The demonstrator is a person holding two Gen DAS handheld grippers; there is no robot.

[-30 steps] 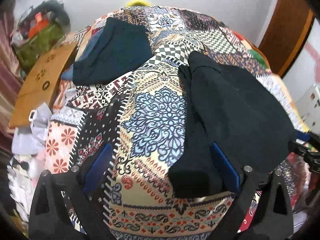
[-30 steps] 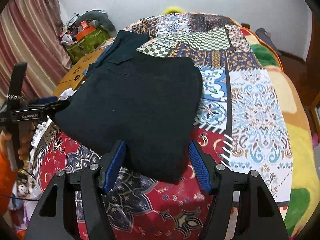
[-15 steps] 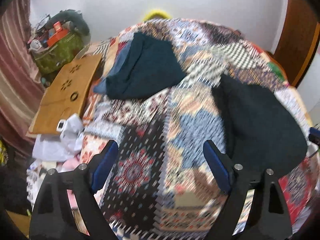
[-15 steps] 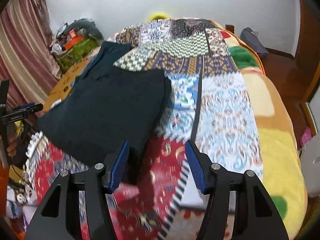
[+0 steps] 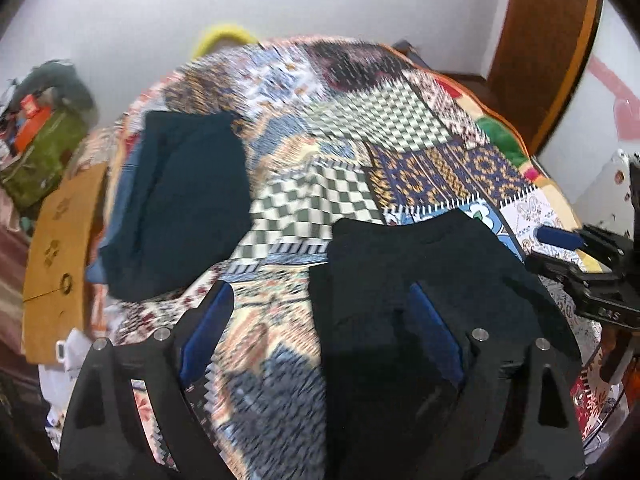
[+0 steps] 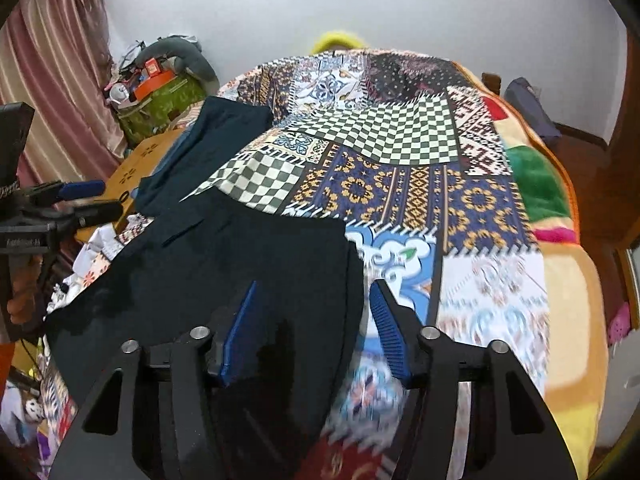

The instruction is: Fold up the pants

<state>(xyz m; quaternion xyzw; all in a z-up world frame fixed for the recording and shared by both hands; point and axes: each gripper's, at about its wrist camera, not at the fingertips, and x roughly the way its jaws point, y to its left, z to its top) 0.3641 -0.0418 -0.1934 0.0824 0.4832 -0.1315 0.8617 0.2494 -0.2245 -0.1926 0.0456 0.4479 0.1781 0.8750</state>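
We find the black pants (image 6: 224,264) lying on the patchwork quilt (image 6: 420,184) that covers the bed, already doubled into a compact, roughly rectangular slab, a pocket flap showing on its upper layer. The cloth is matte, limp and dark, and it reads poorly against the black tooling. We hold the left gripper (image 5: 320,328) over the slab's left edge, its jaws spread wide and gripping nothing: one blue pad sits above bare quilt, the other above the fabric. We hold the right gripper (image 6: 312,328) likewise spread and empty, straddling the slab's right edge. In our judgement both tools are placed at opposite margins so as to take the two sides together for a further fold or a tidy. Whether either pad touches the cloth we cannot say, the near field being smeared by motion blur. A second folded dark garment (image 5: 180,200) rests well apart toward the far left corner, beside a wooden board (image 5: 56,248), apparently as finished stock.
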